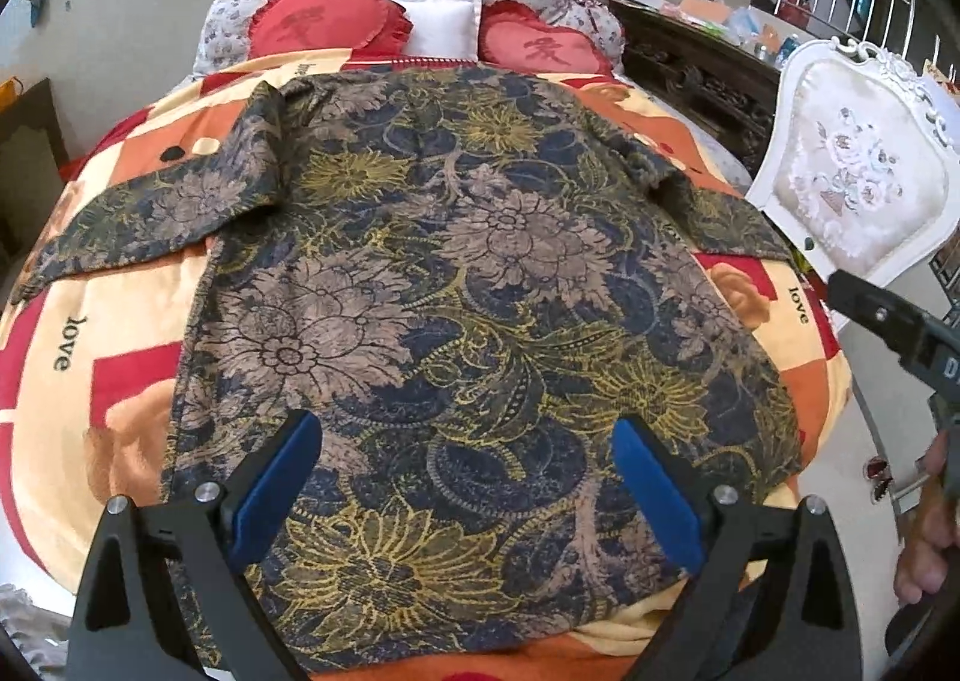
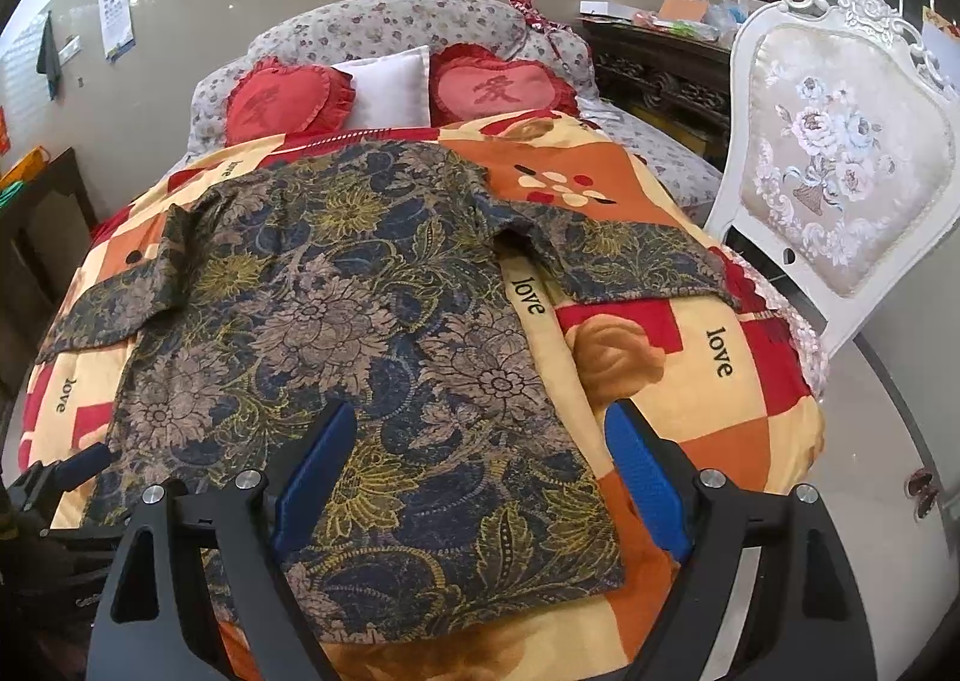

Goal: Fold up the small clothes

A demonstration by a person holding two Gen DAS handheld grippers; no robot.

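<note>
Care is needed as one floral shirt point(image 1: 456, 285), spread flat on the patterned quilt point(image 1: 114, 333) with two sleeves out, is approached by two grippers, left gripper point(image 1: 468, 477) and right gripper point(image 2: 480, 471), both held wide apart and empty, so the hem corners are pinched evenly.

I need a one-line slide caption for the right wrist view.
Open right gripper above the hem of a floral shirt spread flat on a patchwork blanket, beside a white chair.
</note>
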